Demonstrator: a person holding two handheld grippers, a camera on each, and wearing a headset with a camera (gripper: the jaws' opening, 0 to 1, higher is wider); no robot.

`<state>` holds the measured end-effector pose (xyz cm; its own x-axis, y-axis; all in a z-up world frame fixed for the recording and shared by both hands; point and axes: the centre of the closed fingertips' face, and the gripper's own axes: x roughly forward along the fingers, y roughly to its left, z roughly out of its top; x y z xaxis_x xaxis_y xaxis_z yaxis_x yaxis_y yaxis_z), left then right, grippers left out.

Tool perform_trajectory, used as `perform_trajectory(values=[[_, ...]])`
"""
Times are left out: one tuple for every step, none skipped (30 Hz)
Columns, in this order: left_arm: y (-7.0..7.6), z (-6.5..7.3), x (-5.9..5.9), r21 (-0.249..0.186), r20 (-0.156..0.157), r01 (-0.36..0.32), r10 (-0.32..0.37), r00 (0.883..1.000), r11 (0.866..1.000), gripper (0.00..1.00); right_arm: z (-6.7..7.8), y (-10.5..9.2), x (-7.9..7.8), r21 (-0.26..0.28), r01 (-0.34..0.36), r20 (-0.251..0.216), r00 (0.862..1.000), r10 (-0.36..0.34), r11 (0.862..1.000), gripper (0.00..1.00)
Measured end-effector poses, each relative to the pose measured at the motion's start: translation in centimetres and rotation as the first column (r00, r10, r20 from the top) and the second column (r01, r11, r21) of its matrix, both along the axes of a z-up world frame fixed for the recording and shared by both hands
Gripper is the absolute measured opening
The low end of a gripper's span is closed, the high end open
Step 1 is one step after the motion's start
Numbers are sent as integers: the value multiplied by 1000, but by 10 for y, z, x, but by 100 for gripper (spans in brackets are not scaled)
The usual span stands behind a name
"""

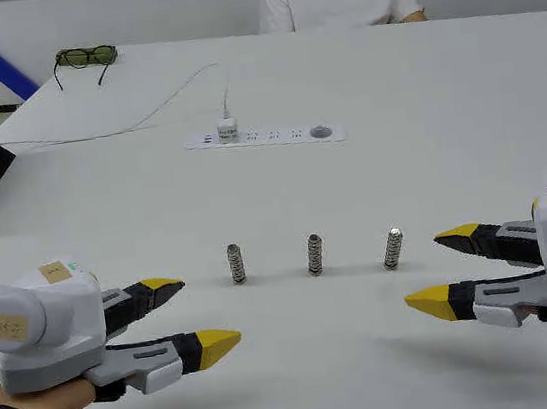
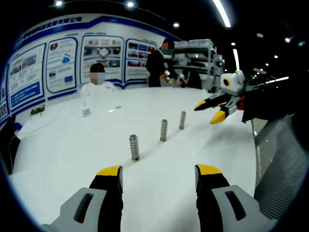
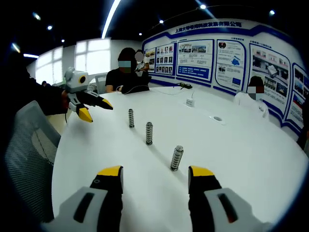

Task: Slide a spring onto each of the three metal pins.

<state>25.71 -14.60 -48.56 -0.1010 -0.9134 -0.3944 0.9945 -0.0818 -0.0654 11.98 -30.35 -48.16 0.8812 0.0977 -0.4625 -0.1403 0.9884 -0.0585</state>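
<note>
Three spring-covered pins (image 1: pixel 314 255), tan labels (image 1: pixel 54 272) unreadable.

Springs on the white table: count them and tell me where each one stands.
3, in a row between the left gripper and the right gripper: the left spring, the middle spring and the right spring, which leans slightly. None seems hidden.

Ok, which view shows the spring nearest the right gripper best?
Right gripper view: that spring stands closest and largest, coils clear. Head view shows it smaller; left gripper view, farthest and tiny.
</note>
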Motion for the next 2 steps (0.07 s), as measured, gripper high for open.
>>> perform_trajectory(values=[[0,0,0,0,0,0,0,1000,1000,61,0,-1,0,-1,1,0,1000,-1,1000,56],[0,0,0,0,0,0,0,1000,1000,61,-1,-1,0,-1,2,-1,1000,-2,1000,56]])
